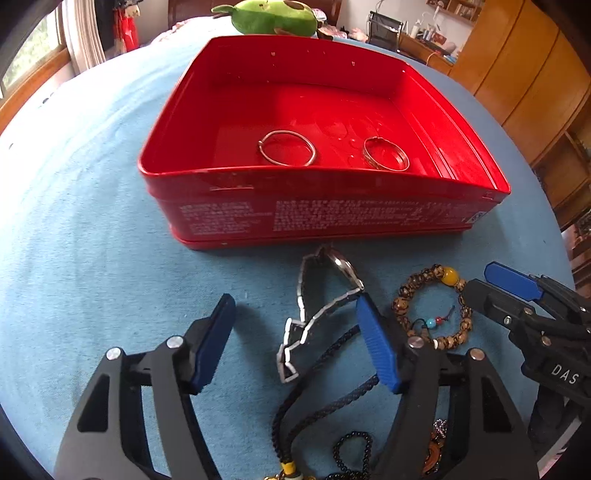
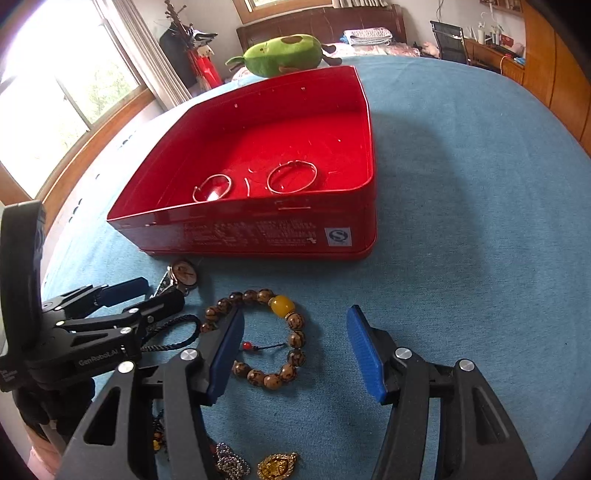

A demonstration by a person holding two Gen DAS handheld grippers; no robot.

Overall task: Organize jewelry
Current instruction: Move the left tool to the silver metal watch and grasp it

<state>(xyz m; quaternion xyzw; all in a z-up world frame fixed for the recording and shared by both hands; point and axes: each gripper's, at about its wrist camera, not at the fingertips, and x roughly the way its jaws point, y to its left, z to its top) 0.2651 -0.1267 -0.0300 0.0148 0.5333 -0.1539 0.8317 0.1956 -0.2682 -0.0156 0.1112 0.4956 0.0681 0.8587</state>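
A red tin box point(image 1: 332, 218) point(image 2: 258, 236) stands open on the blue cloth, with two silver bangles point(image 1: 287, 147) point(image 1: 386, 154) point(image 2: 292, 178) point(image 2: 212, 187) inside. In front of it lie a metal-band watch point(image 1: 325, 291) point(image 2: 183, 275), a brown bead bracelet with a yellow bead point(image 1: 436, 306) point(image 2: 273, 336) and a dark braided cord point(image 1: 325, 369). My left gripper point(image 1: 299, 343) is open over the watch band. My right gripper point(image 2: 295, 350) is open, its left pad over the bead bracelet's left side. It also shows in the left wrist view point(image 1: 509, 288).
A green plush toy point(image 1: 273, 16) point(image 2: 284, 55) lies beyond the box. A black bead string point(image 1: 354, 454), a gold pendant point(image 2: 277, 467) and a ball chain point(image 2: 231, 461) lie near me. A window is at left, wooden cabinets at right.
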